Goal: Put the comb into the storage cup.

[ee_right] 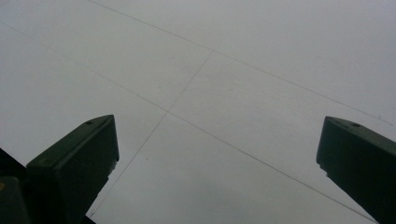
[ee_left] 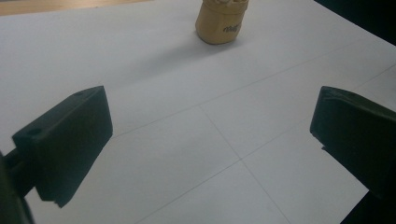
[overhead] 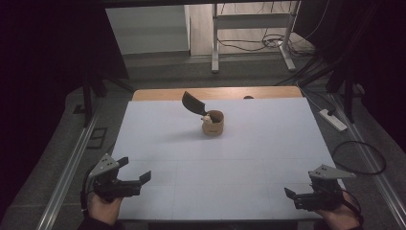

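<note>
Both hand-held grippers [overhead: 135, 168] [overhead: 288, 192] open, near table [overhead: 239, 158] edge

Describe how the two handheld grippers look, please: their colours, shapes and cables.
Both the left gripper and the right gripper are black, each with two blocky, flat-faced jaws. A small round hole marks the top of a jaw in each gripper view. A grey three-cornered plate sits on top of each. A thin black cable trails from each near the hand.
</note>
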`<state>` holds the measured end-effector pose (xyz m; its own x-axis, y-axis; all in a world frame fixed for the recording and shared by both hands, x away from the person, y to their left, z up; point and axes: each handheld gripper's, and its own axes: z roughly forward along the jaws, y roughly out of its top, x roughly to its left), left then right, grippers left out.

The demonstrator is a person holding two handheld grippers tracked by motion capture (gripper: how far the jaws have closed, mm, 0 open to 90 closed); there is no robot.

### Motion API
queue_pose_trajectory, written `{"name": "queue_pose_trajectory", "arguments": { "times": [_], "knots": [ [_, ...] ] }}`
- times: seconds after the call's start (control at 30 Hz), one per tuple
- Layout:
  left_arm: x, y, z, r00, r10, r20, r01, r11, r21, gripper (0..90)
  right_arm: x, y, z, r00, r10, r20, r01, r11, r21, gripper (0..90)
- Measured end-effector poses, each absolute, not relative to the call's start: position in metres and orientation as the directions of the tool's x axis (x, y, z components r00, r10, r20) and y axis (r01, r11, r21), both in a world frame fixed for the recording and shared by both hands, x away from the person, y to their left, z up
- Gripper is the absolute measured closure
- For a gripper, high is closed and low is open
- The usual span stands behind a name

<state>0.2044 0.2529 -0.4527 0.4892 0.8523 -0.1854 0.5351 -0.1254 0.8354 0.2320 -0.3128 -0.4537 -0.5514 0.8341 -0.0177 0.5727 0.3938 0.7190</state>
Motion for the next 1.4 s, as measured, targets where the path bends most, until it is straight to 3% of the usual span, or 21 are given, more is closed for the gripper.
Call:
{"name": "queue_pose_trajectory", "arguments": {
  "times": [0.57,1.4],
  "knots": [
    [0.183,0.267,-0.458,0.437,0.882,-0.179,0.550,-0.104,0.829,0.0,0.232,-0.313,-0.454,-0.550,0.835,-0.020,0.574,0.395,0.717,0.0],
    [0.170,0.260,-0.467,0.422,0.898,-0.124,0.596,-0.172,0.784,0.0,0.233,-0.313,-0.454,-0.547,0.837,-0.020,0.577,0.394,0.715,0.0]
  ]
}}
